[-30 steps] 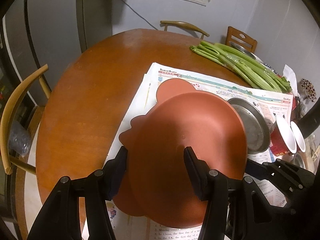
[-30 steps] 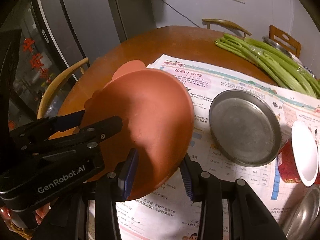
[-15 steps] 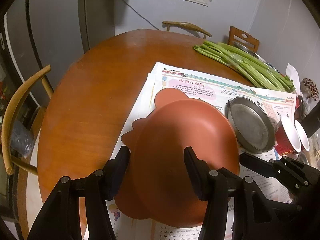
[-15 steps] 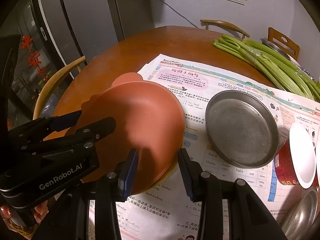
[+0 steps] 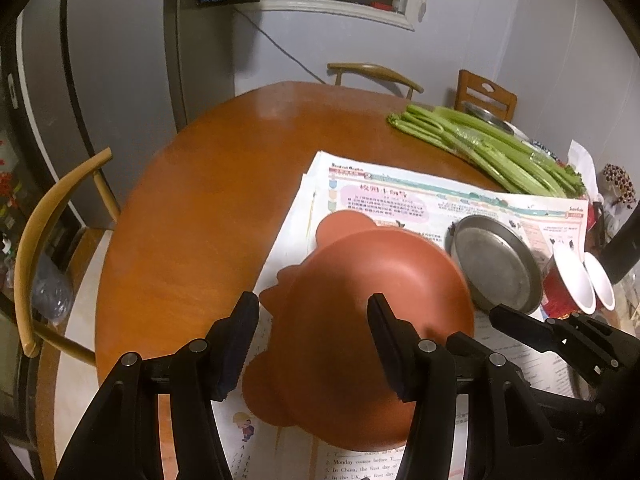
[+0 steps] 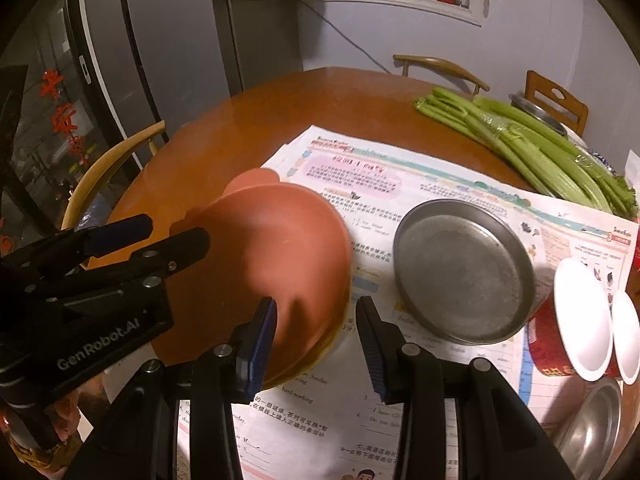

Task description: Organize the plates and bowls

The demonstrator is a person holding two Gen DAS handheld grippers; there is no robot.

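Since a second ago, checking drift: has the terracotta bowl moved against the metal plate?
Yes. The terracotta bowl has moved left, off the metal plate, exposing newspaper between them.

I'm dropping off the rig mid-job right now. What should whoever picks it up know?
Right gripper: shut on the near rim of the terracotta bowl, held tilted over the newspaper.
Left gripper: straddles the bowl's left side; grip unclear.
Lobed terracotta plate shows behind the bowl. The metal plate is to its right, with two red cups on their sides and a metal bowl further right.
Done: no finished stack visible.
Left: set the bowl down, then group the rest.
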